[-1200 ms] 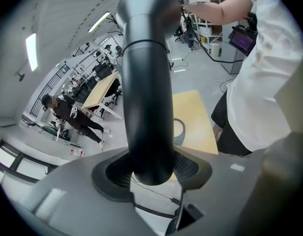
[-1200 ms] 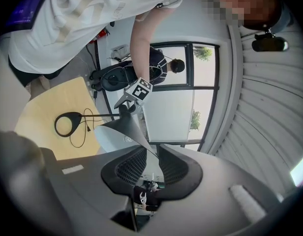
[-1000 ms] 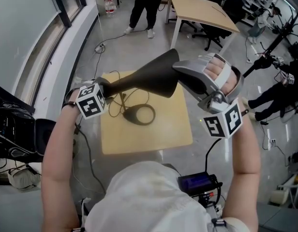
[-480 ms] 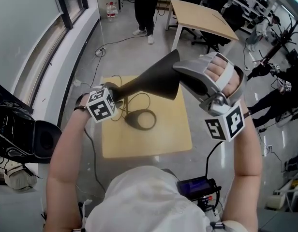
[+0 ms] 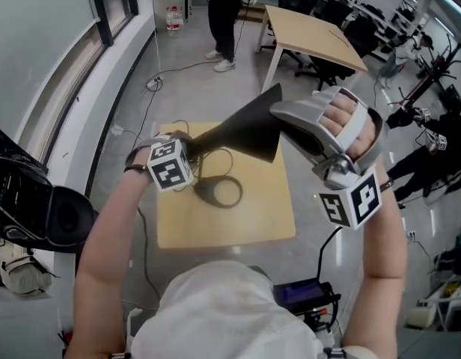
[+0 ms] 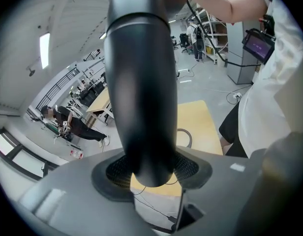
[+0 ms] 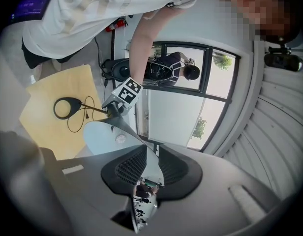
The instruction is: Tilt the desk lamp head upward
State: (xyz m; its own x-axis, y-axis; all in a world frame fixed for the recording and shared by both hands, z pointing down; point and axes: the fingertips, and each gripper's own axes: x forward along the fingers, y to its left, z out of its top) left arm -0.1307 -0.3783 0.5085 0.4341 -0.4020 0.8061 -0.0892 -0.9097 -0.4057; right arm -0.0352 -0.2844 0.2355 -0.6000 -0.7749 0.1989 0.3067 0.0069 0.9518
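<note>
The left gripper [image 5: 184,144] clamps the lamp's dark neck [image 6: 141,107], and the right gripper [image 5: 277,114] pinches the thin rim of the lamp head [image 5: 245,129]. The head is held up above the bench [image 5: 238,226] (its round base [image 5: 218,192] rests there).

**A:** Lamp shade [image 5: 245,126] spans centre frame, left tool [image 5: 187,146] to right tool [image 5: 281,117]. No way straight through!

**B:** Underneath, the base ring [image 5: 218,193] sits upper-left on the surface [image 5: 268,215]; its lower and right stretches lie bare. Person [image 5: 227,21] stands top centre, second table [image 5: 313,28] upper right, both well apart.
</note>
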